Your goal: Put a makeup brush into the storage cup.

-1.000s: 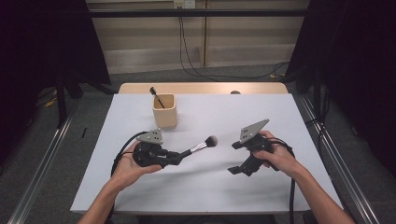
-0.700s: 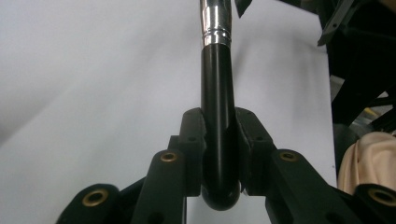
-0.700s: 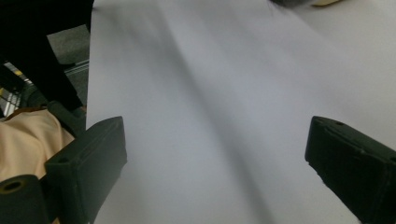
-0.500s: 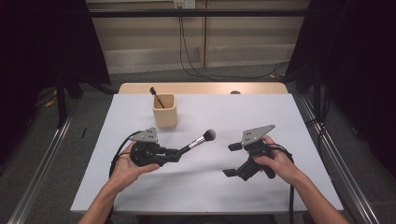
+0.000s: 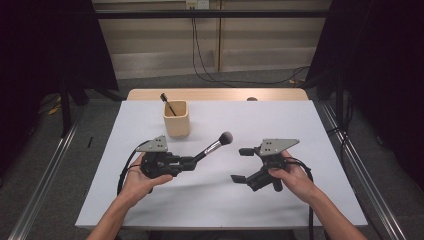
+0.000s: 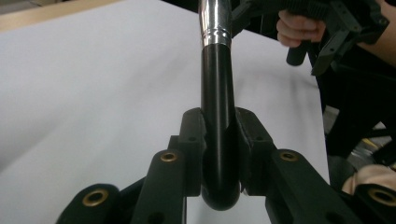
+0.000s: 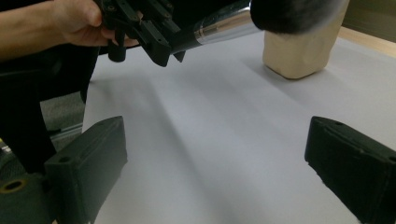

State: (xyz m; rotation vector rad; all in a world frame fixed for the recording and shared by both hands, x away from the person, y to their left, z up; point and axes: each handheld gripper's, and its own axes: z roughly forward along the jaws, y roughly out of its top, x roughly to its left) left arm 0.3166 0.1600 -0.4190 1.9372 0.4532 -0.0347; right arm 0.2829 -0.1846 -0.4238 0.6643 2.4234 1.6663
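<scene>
The left gripper [image 5: 192, 161] is clamped on the black handle of a makeup brush [image 5: 215, 145], whose dark bristle head rises up and away toward the right gripper [image 5: 241, 165] (its jaws gape wide, holding nothing). Beyond the left gripper, on the white table [image 5: 300, 125], stands a tan wooden cup [image 5: 176, 119] with a dark stick [image 5: 166, 102] leaning in it.

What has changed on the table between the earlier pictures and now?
The left gripper, shut on the makeup brush throughout, has raised the brush and moved it toward the far side, its head tilting up. The right gripper, open, has drifted toward the person. The wooden cup and the thin brush inside it have stayed in place.
</scene>
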